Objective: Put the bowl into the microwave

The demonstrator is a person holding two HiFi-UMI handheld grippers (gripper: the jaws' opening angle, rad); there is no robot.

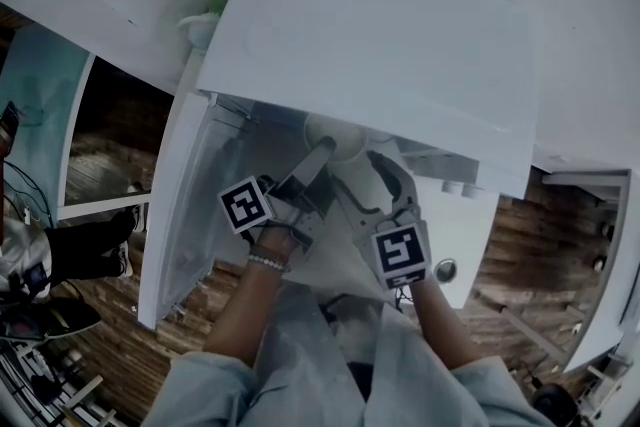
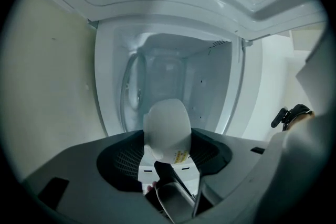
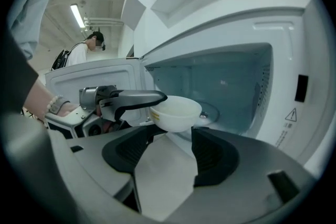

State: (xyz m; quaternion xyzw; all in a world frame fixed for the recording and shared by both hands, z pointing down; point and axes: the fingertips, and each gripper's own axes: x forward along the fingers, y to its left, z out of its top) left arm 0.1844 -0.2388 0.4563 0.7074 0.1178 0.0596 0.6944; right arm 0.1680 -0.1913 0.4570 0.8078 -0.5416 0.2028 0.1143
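A white bowl [image 1: 337, 137] hangs at the mouth of the open white microwave [image 1: 380, 45]. My left gripper [image 1: 320, 153] is shut on its near rim, one finger over the edge and one under. In the left gripper view the bowl [image 2: 167, 131] fills the space ahead of the jaws, with the cavity [image 2: 173, 81] behind it. My right gripper [image 3: 173, 149] stands open just below and in front of the bowl [image 3: 176, 112]; its black pads do not touch it. The glass turntable [image 3: 211, 110] lies behind the bowl.
The microwave door [image 1: 178, 205] is swung wide to the left, beside my left arm. The cavity walls [image 3: 226, 84] and the control side [image 3: 294, 107] close in on the right. A person [image 3: 88, 49] stands far off in the room.
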